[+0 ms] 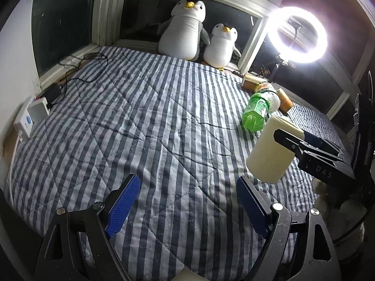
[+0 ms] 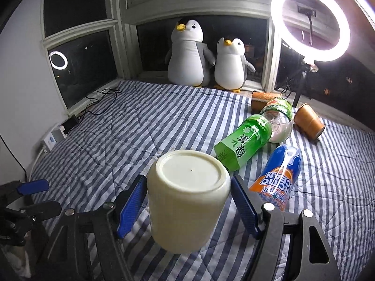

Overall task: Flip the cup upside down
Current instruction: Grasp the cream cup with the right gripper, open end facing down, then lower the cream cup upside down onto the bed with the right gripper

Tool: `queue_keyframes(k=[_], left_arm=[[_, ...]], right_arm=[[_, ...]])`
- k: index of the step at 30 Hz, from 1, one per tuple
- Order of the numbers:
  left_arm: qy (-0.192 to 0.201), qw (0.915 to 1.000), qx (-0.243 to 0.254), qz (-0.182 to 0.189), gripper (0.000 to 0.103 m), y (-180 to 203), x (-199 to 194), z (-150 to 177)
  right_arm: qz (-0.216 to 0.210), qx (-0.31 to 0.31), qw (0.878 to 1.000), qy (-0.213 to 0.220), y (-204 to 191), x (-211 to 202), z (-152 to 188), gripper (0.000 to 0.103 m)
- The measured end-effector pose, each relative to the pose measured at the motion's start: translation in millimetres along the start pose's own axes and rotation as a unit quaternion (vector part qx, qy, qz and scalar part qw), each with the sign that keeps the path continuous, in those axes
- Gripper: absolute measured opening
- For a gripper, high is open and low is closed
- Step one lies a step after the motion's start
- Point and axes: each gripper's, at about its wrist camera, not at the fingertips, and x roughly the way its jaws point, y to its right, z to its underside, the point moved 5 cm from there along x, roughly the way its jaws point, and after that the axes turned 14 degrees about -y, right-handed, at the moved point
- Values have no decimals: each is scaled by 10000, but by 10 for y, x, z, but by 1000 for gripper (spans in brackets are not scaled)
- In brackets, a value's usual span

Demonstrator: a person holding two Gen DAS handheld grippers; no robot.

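Observation:
A cream cup [image 2: 188, 199] sits between the blue pads of my right gripper [image 2: 187, 201], bottom up, its flat base facing the camera. The jaws are closed on its sides. In the left wrist view the same cup [image 1: 273, 148] hangs tilted above the striped bedspread [image 1: 140, 121], held by the right gripper [image 1: 302, 144] at the right. My left gripper [image 1: 187, 201] is open and empty low over the bedspread. It also shows at the left edge of the right wrist view [image 2: 35, 196].
A green bottle [image 2: 243, 146], a clear bottle [image 2: 279, 121], a blue-orange bottle [image 2: 277, 176] and brown paper cups [image 2: 309, 121] lie at the right. Two plush penguins [image 2: 192, 53] stand by the window. A ring light [image 2: 310, 22] glares at upper right. A power strip and cables [image 1: 30, 114] lie at the left.

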Motion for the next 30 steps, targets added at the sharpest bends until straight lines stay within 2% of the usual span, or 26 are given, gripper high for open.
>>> queue_keyframes(k=[4, 16, 30], left_arm=[[90, 9998, 116, -98, 87, 57, -17, -5], [259, 9988, 304, -267, 87, 140, -81, 14], [254, 9989, 298, -254, 87, 133, -81, 11]], right_arm=[[269, -139, 9994, 185, -38, -29, 25, 70], [577, -299, 9973, 335, -132, 72, 163, 70], [324, -77, 9991, 247, -95, 168, 271, 70]])
